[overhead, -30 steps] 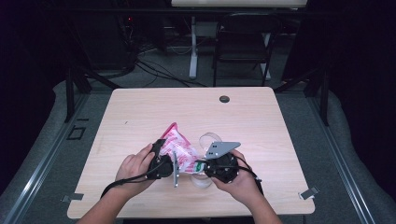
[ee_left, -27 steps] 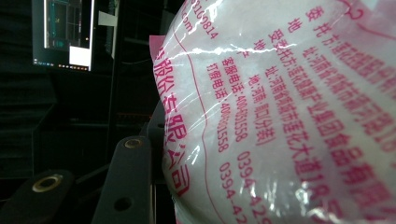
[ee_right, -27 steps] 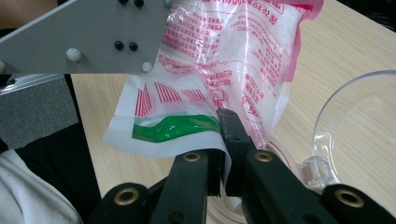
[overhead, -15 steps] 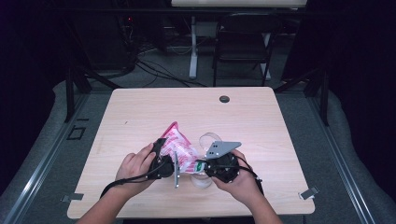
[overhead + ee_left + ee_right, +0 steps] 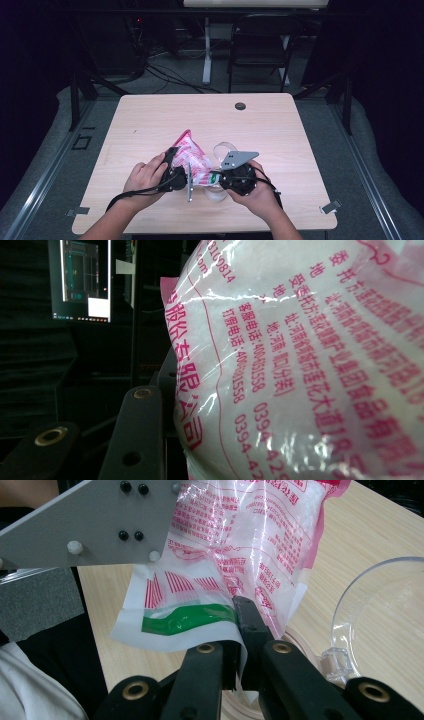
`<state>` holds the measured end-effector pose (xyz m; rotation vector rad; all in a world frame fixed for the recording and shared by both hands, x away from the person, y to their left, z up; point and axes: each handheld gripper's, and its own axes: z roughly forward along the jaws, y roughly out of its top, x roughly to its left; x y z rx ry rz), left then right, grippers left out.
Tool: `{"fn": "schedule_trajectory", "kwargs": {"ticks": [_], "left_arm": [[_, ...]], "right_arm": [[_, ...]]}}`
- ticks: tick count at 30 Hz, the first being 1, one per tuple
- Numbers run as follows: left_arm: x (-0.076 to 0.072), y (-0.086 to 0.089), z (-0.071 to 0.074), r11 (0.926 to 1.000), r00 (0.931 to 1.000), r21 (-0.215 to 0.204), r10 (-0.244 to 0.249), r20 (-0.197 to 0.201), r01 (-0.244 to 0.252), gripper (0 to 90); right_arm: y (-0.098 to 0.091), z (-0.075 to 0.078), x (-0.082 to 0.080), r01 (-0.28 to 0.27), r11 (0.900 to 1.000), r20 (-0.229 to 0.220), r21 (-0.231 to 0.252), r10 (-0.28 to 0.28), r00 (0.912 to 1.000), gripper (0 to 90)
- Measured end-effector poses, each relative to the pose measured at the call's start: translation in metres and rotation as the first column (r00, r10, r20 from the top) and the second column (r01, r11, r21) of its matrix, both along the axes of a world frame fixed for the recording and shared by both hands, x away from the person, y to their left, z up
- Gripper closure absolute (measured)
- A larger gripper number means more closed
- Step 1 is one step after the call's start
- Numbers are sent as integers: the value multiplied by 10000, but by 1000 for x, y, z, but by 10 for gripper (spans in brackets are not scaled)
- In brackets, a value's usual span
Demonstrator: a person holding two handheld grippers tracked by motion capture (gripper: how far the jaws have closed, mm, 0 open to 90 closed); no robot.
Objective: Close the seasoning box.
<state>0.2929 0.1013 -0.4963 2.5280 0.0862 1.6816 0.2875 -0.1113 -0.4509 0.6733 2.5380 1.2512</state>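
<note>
A pink-and-white plastic bag (image 5: 192,159) of white granular contents, printed with pink characters, is held above the near middle of the light wooden table (image 5: 150,120), between the two hands. In the right gripper view the bag (image 5: 240,545) hangs tilted, its flat sealed edge with a green band lowest. The right tongs (image 5: 239,630) are pressed together on that sealed edge, pinching the film between the two black jaws. In the high view the right tongs (image 5: 216,179) meet the bag's near right corner, with the grey three-cornered plate (image 5: 239,159) above them. The left tongs (image 5: 175,159) lie against the bag's left side; in the left gripper view the bulging bag (image 5: 300,365) presses against one black jaw, while the other jaw is hidden behind the bag, so whether they clamp it cannot be told. A clear plastic bowl (image 5: 225,150) stands on the table just beside and behind the bag, near the right hand (image 5: 257,195); in the right gripper view its rim (image 5: 380,610) curves at the right. The left hand (image 5: 145,176) grips its gripper at the bag's left. A dark round grommet (image 5: 240,106) sits near the far edge of the table.
</note>
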Motion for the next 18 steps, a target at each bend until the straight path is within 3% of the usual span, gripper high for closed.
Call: {"fn": "schedule_trajectory", "kwargs": {"ticks": [12, 18], "left_arm": [[-2, -1, 0, 9998, 9999, 198, -1, 136, -1, 583], [-2, -2, 0, 9992, 9986, 372, -182, 505, 164, 584]], "right_arm": [[0, 0, 0, -10, 10000, -11, 22, 10, 10000, 894], [-1, 0, 0, -4, 10000, 4, 6, 4, 10000, 893]]}}
